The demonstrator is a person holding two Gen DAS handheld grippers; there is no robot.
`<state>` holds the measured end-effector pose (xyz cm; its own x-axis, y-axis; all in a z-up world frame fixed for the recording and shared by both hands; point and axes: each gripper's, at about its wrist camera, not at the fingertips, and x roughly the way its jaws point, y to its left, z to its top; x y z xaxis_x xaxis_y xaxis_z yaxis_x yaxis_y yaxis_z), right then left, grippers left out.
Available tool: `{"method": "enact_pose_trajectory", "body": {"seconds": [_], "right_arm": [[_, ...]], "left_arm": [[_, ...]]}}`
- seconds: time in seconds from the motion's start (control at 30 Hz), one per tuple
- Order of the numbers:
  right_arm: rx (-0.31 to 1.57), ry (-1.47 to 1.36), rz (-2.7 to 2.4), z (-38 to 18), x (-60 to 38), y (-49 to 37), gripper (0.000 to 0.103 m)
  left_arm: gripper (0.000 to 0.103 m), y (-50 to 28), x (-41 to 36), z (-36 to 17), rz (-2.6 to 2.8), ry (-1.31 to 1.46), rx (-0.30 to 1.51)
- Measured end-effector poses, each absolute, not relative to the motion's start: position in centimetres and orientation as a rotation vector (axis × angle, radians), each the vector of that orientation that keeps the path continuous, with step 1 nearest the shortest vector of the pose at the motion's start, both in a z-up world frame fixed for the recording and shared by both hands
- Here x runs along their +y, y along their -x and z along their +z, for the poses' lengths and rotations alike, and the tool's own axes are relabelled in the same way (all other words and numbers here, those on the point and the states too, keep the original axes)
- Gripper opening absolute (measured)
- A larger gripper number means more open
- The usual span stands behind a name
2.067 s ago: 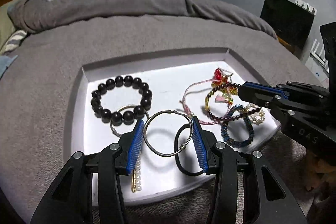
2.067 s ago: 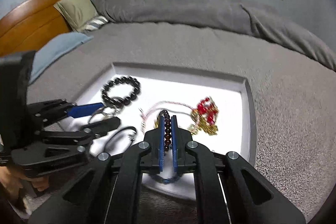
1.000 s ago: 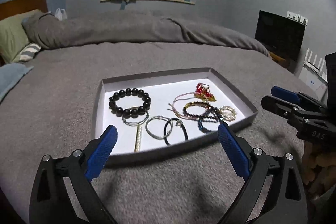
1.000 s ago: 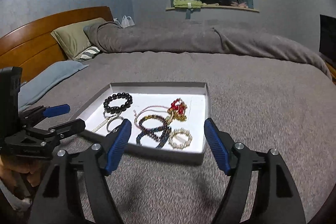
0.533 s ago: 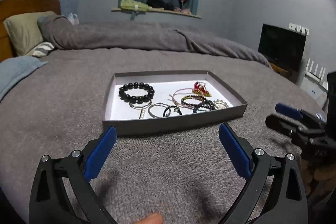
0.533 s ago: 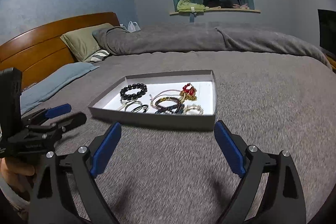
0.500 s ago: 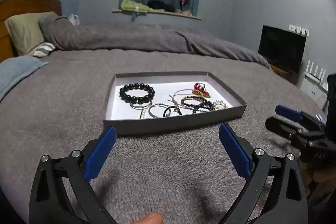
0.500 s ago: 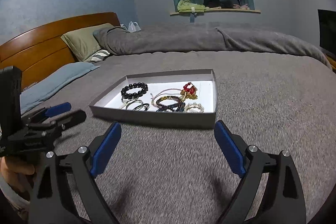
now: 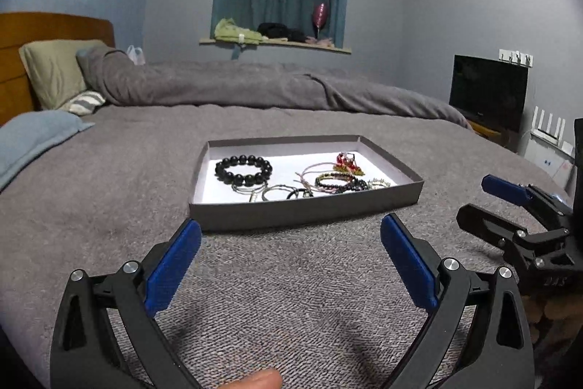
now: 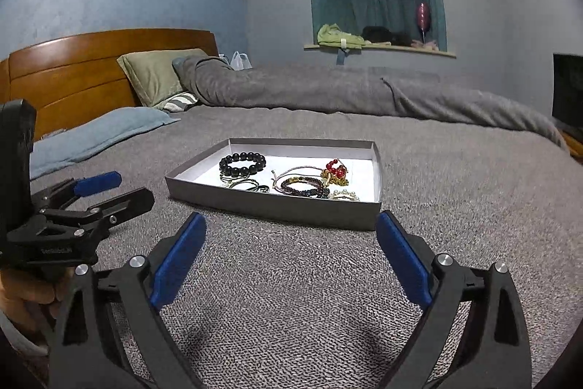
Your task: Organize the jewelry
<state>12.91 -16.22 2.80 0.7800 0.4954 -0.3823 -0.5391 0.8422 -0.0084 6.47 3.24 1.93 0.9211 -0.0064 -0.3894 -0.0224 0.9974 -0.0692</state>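
Presently I hold both tongs spread wide, empty: left gripper (image 9: 289, 237), right gripper (image 10: 291, 228), low in frame; jewelry tray (image 9: 306, 208) mid-frame on bedspread (image 9: 109, 170).

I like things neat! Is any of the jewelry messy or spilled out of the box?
Nothing has spilled: every piece lies inside the grey tray. The black bead bracelet sits neatly apart, but the bracelets on the right overlap in a tangle with the red charm. Both tools are open and hold nothing.
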Motion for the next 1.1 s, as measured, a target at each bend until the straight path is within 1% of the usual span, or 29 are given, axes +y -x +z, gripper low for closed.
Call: {"method": "enact_pose_trajectory", "body": {"seconds": [0.07,1.1], "right_arm": [[0.371,0.121,0.563,2.80,-16.30,-12.69,0.097],[0.378,0.100,0.561,2.82,-16.80,-13.07,0.097]], "left_arm": [[0.098,-6.22,3.37,1.99,0.012,0.076,0.383],[0.098,-6.24,3.31,1.84,0.016,0.063,0.382]]}}
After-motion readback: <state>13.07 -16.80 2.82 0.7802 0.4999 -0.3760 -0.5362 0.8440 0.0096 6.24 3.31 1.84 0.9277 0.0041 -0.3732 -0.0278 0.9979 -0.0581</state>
